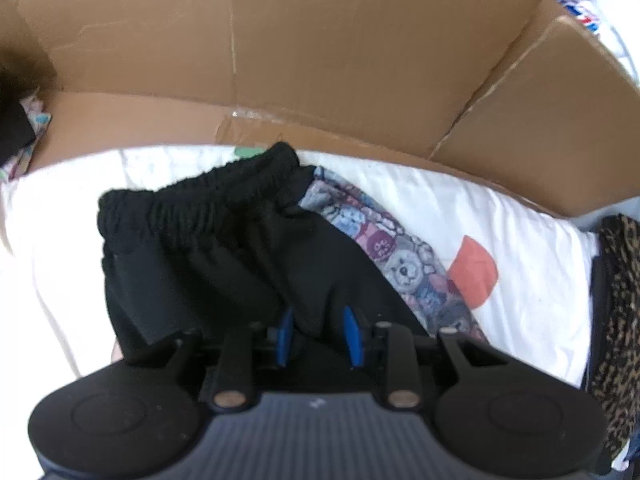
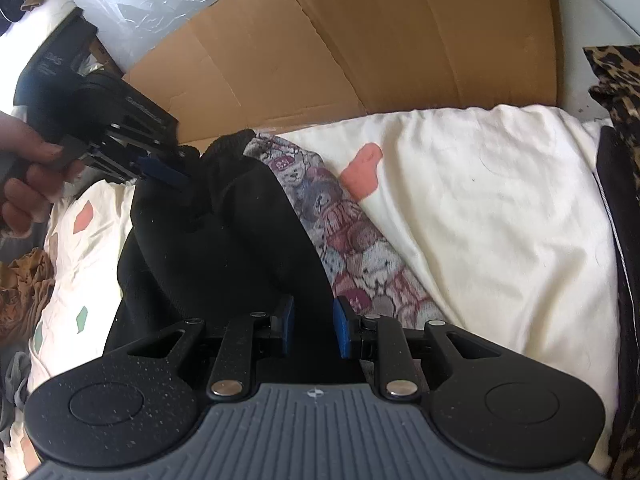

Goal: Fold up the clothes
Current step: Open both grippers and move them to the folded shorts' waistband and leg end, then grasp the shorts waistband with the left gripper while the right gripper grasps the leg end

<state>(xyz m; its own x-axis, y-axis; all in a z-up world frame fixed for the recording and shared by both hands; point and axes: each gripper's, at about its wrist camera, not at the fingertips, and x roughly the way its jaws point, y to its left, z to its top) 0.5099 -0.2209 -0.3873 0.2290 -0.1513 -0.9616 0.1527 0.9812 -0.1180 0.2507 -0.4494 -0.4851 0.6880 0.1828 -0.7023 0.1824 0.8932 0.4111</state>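
- A pair of black shorts lies on a cream bedspread, its gathered waistband toward the far edge, where a flattened cardboard box leans.
- The garment's long axis runs from that far edge back toward the near edge, over a bear-print cloth that shows along its right side.
- The left gripper, in a person's hand, sits at the waistband end; its blue fingers stand partly apart with black cloth bunched between them. Whether they pinch it is unclear.
- The right gripper sits at the near end, fingers partly apart over dark cloth; grip likewise unclear.
- Judged from this, any fold would run along that far-to-near line, one gripper at each end.
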